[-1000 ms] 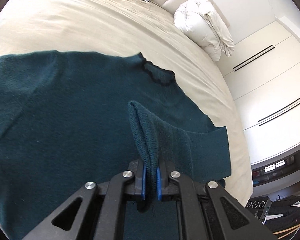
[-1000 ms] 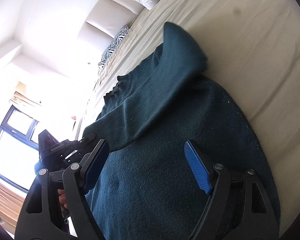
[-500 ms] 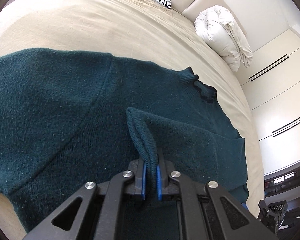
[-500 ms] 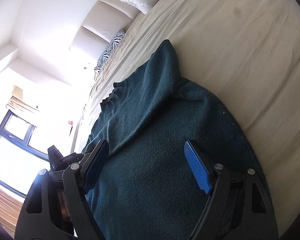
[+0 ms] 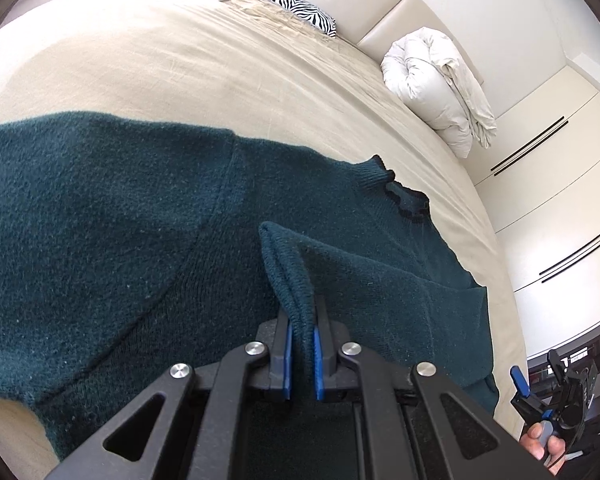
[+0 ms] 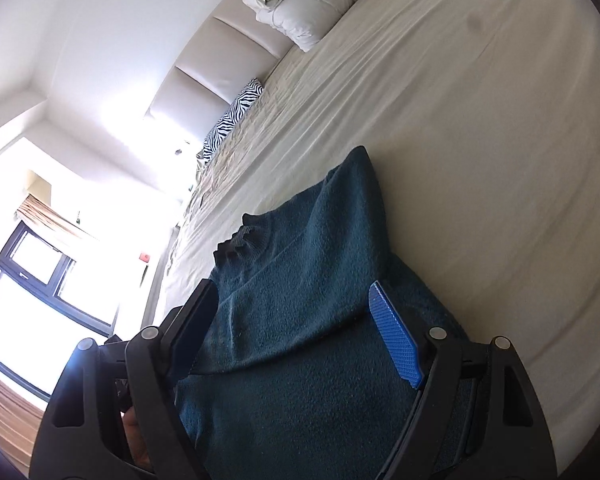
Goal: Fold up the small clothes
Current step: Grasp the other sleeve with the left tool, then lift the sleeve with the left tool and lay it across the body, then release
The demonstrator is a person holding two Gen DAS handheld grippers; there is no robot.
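Ideally the left gripper (image 5: 300,354), jaws pinched on the sweater's (image 5: 112,248) cuff (image 5: 286,272), lays that sleeve flat across the body on the bed (image 5: 172,64) before letting go, while the right gripper (image 6: 300,332) hovers wide and empty.

No legible text, label, brand, number or sign found in either view. Small red patch on wall (image 6: 144,257) in right wrist view: possibly sign, too small and overexposed to read. Dark equipment on shelf (image 5: 580,360) at lower right of left wrist view: markings, if any, too small to read.
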